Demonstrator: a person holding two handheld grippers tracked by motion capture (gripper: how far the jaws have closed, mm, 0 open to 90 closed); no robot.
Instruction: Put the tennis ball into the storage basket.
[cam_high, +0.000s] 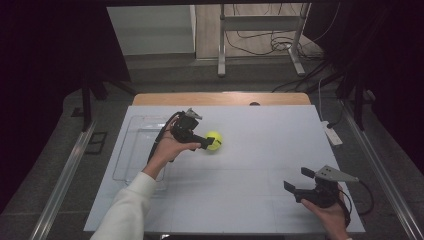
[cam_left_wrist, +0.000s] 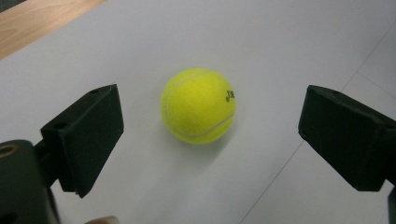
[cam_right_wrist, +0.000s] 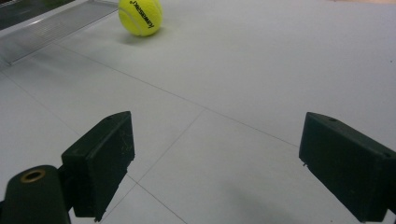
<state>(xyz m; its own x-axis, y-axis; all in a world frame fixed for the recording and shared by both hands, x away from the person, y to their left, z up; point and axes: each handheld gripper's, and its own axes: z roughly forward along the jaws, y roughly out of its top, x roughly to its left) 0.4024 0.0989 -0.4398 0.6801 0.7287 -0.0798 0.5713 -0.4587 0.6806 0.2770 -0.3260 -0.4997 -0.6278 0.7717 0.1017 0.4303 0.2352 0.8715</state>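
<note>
From the high view, a yellow tennis ball (cam_high: 214, 140) sits on the white surface (cam_high: 260, 150), a little left of its middle, and the left tongs (cam_high: 206, 142) reach in from the left with their tips right at the ball's near edge; whether they touch it cannot be told from here. A clear plastic tray (cam_high: 131, 150) lies on the left part of the surface, beside the person's left hand (cam_high: 167, 147) and white sleeve (cam_high: 127, 210). The right tongs (cam_high: 297, 182) are near the front right corner, well apart from the ball, spread wide and holding nothing. In the left gripper view, the tennis ball (cam_left_wrist: 198, 106) rests on the surface between the two black jaws, which stand far apart, released, with a clear gap on each side of the ball. In the right gripper view, the jaws are likewise spread and empty over bare surface, and the tennis ball (cam_right_wrist: 140, 16) shows far off at the top left, just beside the edge of the clear tray (cam_right_wrist: 51, 28).
</note>
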